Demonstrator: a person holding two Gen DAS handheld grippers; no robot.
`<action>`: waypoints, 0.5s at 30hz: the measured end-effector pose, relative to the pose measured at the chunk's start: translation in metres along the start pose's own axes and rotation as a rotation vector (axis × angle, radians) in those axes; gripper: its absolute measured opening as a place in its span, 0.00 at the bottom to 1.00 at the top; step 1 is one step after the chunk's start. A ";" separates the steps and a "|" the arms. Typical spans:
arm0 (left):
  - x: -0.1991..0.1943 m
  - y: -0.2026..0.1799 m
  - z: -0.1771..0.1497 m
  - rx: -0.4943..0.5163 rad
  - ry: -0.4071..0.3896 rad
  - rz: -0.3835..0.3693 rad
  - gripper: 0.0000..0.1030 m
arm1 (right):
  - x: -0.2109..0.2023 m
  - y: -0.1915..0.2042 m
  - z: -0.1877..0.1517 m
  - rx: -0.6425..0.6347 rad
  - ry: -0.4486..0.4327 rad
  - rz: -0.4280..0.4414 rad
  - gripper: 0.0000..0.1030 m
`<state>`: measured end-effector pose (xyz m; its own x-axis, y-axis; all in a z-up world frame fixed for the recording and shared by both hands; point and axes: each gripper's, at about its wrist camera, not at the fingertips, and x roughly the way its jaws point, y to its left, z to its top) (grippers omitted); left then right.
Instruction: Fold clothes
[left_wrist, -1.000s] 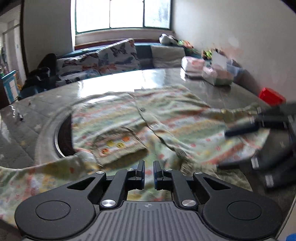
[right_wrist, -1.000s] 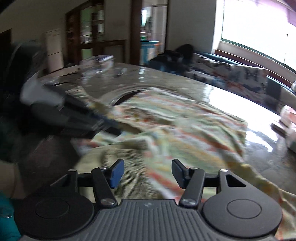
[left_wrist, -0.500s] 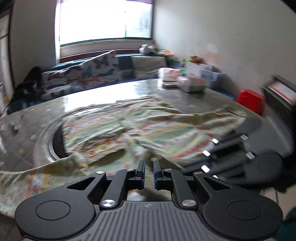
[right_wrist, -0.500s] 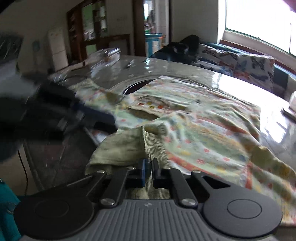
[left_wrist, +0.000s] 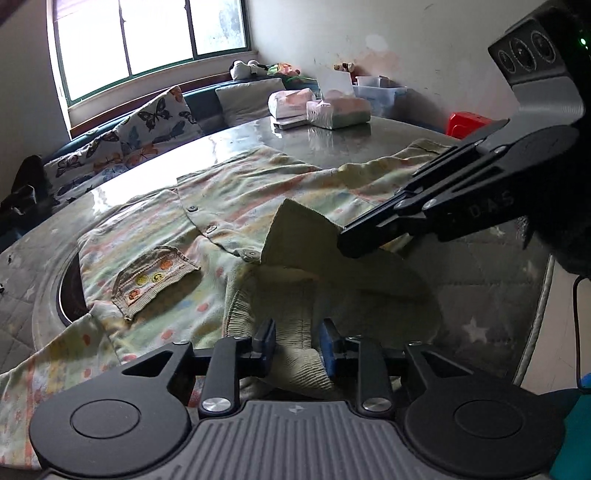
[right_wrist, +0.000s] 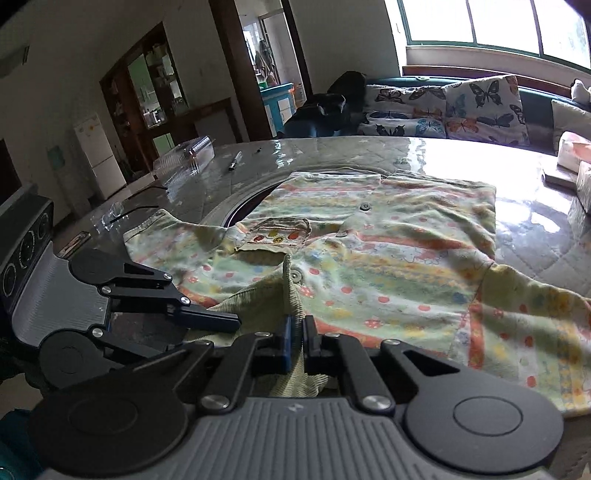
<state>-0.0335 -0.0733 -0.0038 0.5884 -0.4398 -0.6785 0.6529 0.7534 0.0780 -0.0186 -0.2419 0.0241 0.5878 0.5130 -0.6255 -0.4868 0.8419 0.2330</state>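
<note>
A pale green patterned child's shirt (left_wrist: 229, 206) with buttons and a chest pocket (left_wrist: 155, 275) lies spread on the round table; it also shows in the right wrist view (right_wrist: 388, 266). My left gripper (left_wrist: 297, 341) is open, its fingers either side of the ribbed collar (left_wrist: 291, 332) at the near edge. My right gripper (right_wrist: 296, 336) is shut on the ribbed collar edge (right_wrist: 291, 291) and lifts it; it also shows in the left wrist view (left_wrist: 373, 236) holding a raised flap of fabric.
The round table (left_wrist: 332, 144) has a dark circular opening (left_wrist: 68, 291) under the shirt. Tissue packs (left_wrist: 338, 109) lie at its far side. A clear plastic box (right_wrist: 184, 158) and a pen (right_wrist: 234, 162) lie on the table. A butterfly-print sofa (right_wrist: 443, 107) stands behind.
My left gripper has opened around the collar. My right gripper, open a second ago, has shut on the collar edge and raised it. Both views have shifted.
</note>
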 end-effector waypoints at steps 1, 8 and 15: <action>0.000 0.003 0.000 -0.014 0.000 -0.007 0.13 | 0.001 0.000 0.000 0.004 0.000 0.000 0.05; -0.022 0.039 0.001 -0.251 -0.115 -0.165 0.07 | -0.003 -0.008 -0.003 0.047 -0.016 -0.011 0.05; -0.005 0.033 -0.003 -0.240 -0.074 -0.228 0.07 | -0.017 -0.001 0.002 0.042 -0.052 -0.006 0.04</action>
<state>-0.0163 -0.0445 -0.0005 0.4785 -0.6380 -0.6033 0.6462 0.7211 -0.2499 -0.0269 -0.2513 0.0363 0.6238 0.5147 -0.5882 -0.4562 0.8509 0.2607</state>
